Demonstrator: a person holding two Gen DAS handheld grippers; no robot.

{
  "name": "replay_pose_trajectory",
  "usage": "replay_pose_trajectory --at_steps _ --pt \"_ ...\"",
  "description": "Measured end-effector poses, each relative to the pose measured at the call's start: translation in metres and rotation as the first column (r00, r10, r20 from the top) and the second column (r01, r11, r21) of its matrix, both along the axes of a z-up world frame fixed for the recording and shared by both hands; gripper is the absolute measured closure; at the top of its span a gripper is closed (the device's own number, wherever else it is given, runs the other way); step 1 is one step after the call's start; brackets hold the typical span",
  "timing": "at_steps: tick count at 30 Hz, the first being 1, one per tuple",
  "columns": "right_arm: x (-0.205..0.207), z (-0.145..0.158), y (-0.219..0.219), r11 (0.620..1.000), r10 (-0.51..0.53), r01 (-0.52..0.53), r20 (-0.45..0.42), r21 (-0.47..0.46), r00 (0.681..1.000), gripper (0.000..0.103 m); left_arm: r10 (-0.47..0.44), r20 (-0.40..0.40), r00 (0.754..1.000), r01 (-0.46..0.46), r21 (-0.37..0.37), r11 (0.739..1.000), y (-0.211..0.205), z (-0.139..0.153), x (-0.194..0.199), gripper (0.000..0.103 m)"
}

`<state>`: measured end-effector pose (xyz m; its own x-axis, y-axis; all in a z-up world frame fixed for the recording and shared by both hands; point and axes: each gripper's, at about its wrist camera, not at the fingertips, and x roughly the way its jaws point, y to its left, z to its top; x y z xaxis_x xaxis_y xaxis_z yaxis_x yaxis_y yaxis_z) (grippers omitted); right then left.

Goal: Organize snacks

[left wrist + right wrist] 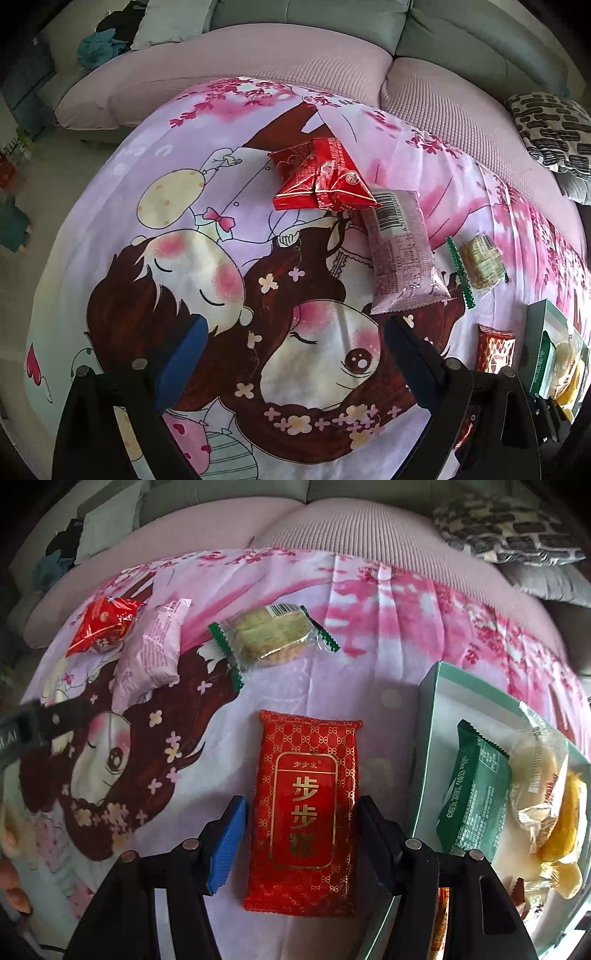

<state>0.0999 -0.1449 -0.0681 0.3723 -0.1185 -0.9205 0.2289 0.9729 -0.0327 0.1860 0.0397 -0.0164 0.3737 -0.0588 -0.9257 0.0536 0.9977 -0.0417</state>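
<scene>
Right gripper (301,845) sits low over the red gold-patterned packet (304,812), one finger on each long side: blue pad (227,843) at its left edge, dark pad (376,840) at its right. Jaws partly open, about packet width; can't tell from this angle whether the pads already touch the wrapper or just flank it. Packet lies flat on the cartoon-print sheet (369,664).

Step in hand, as I read it: picking this packet to put it in the green box (428,716) just to its right, which already holds a dark green packet (476,797) and some yellow wrapped snacks (554,812).

Next move: close on the long edges, lift clear of the box wall, carry right, release inside.

Left gripper (291,354) wide open, holding nothing, hovering over bare sheet. Ahead of it: pink packet (400,251), two red packets (317,177) overlapping, and a clear green-edged biscuit pack (480,262), all outside the box.
</scene>
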Motion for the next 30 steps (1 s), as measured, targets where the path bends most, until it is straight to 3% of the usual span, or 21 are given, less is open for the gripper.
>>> replay_pose_trajectory --at_steps 7,12,18,30 --pt "-0.005 0.002 -0.005 1.0 -0.023 0.024 0.069 -0.009 0.997 0.045 -0.024 -0.029 0.999 0.021 -0.103 0.994 0.003 -0.002 0.002 0.007" --pt "0.002 -0.001 0.0 1.0 -0.006 0.009 0.091 -0.026 0.996 0.048 0.01 -0.039 0.999 -0.015 -0.145 0.989 0.012 -0.004 0.005 0.007" --pt "0.001 0.002 -0.006 1.0 -0.002 0.001 0.12 0.013 0.993 0.054 0.084 -0.019 0.996 -0.086 -0.132 0.987 0.019 0.0 0.007 0.007" --pt "-0.004 0.018 -0.027 0.993 -0.046 0.024 0.193 0.112 0.98 0.055 0.05 0.04 0.998 -0.045 -0.126 0.991 -0.007 0.018 0.012 0.007"
